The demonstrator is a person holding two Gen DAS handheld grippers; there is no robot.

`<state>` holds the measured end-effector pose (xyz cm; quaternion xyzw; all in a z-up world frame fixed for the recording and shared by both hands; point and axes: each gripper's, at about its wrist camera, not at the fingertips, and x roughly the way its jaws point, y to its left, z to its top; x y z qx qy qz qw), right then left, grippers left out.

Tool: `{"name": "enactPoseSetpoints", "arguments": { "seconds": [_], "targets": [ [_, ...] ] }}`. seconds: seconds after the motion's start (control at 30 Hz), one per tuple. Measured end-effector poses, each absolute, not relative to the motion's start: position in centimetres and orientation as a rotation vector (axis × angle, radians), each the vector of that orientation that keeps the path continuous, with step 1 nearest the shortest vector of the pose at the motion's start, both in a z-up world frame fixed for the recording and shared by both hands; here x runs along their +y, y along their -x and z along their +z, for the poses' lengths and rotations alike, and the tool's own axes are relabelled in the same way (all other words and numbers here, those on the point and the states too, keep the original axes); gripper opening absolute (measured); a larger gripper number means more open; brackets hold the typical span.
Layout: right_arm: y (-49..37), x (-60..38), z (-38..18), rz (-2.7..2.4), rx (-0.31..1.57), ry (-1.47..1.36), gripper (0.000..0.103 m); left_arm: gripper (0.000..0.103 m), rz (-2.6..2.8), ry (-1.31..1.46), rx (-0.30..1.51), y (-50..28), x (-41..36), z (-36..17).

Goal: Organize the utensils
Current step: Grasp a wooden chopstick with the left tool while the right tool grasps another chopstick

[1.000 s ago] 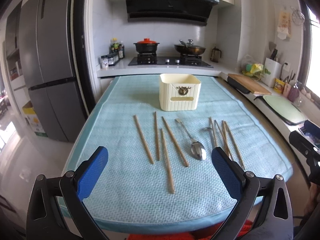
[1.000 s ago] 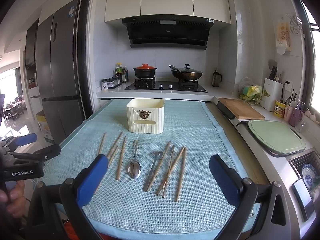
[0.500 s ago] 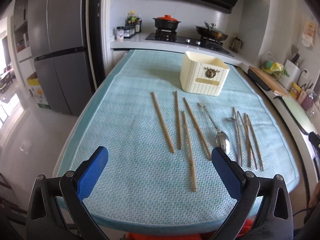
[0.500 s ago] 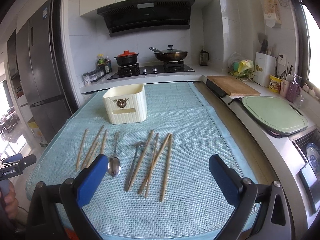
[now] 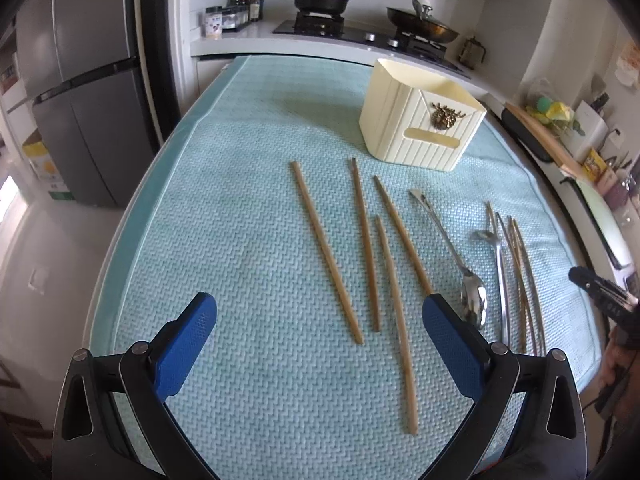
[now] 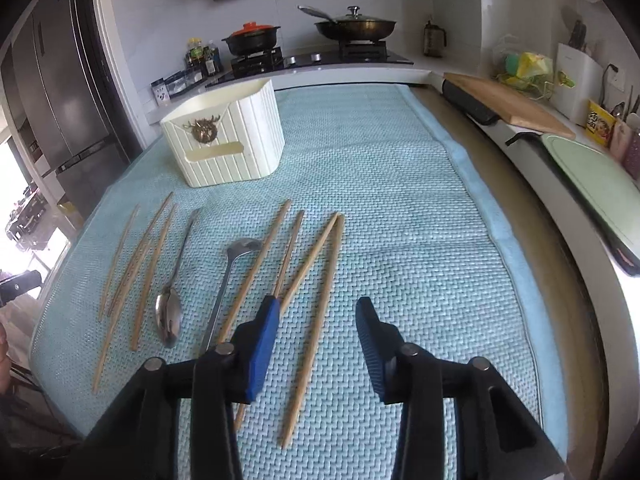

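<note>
Your work surface is a pale blue woven mat (image 6: 400, 208) on a kitchen island, with the stove (image 6: 320, 58) and fridge (image 5: 80, 100) beyond. A cream utensil holder (image 6: 228, 148) stands upright at the far end; chopsticks (image 5: 326, 250) and spoons (image 5: 472, 300) lie loose before it. Your left gripper (image 5: 318, 320) is spread wide, empty. Your right gripper (image 6: 316, 312) has just been narrowing, one chopstick (image 6: 314, 320) between its fingers, untouched.
</note>
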<state>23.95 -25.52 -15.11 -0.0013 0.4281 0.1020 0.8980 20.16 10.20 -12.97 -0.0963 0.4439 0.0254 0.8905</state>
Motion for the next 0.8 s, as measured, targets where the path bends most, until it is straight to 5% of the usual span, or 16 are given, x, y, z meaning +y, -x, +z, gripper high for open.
{"name": "enactPoseSetpoints", "arguments": {
  "seconds": [0.17,0.5,0.8],
  "targets": [
    [-29.2,-24.7,-18.3,0.233,0.994,0.032,0.027,0.102,0.05,0.215,0.974,-23.3,12.2,-13.9],
    [-32.3,-22.9,-21.1,0.232,1.123,0.141,0.025,0.1,0.097,0.213,1.092,-30.3,15.0,-17.6],
    [-33.0,-23.3,-21.0,0.251,1.154,0.136,0.025,0.075,0.125,0.175,1.214,-37.2,14.9,-21.1]
  ]
}}
